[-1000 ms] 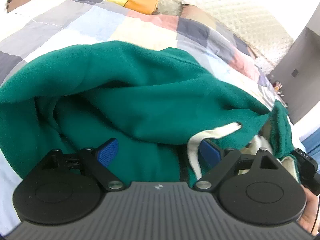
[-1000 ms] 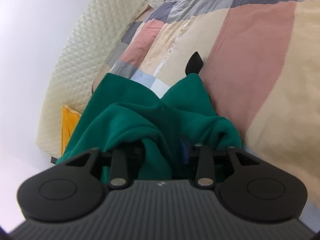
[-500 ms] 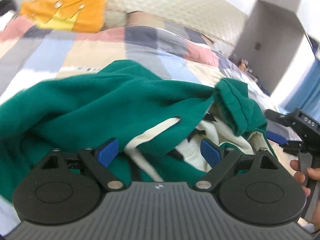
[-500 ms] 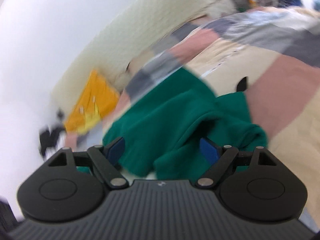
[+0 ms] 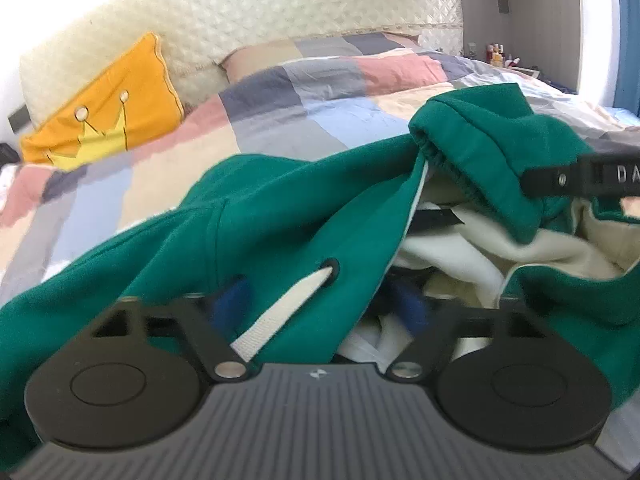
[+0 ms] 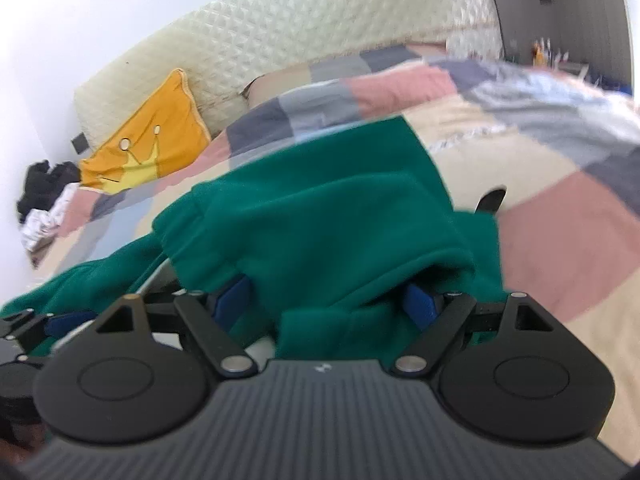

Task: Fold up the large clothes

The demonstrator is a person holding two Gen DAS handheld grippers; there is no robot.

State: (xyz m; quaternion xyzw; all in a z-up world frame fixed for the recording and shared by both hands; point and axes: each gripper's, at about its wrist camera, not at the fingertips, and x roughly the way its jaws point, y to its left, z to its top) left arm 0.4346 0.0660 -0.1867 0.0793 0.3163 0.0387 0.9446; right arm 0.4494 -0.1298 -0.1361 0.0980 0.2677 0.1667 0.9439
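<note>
Left wrist view: the left gripper (image 5: 320,304) has its blue pads spread, with green fleece hoodie (image 5: 280,216) cloth and its cream flat drawstring (image 5: 280,320) lying between the jaws on the checked patchwork quilt (image 5: 320,92). The right gripper (image 6: 328,300) is also spread, with a hoodie fold bunched between its jaws. An orange crown cushion (image 6: 148,152) sits well beyond.

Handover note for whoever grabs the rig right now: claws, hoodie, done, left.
Left claw: open, blue pads blurred; hoodie fabric and the white drawstring lie between its fingers, no clamp visible.
Right claw: open, a bunched green fold draped between its fingers.
Green hoodie: crumpled on the patchwork quilt, cream lining exposed near the hood.
Done: no neat fold visible.
Left: spread it flat, fold sleeves and body.
</note>
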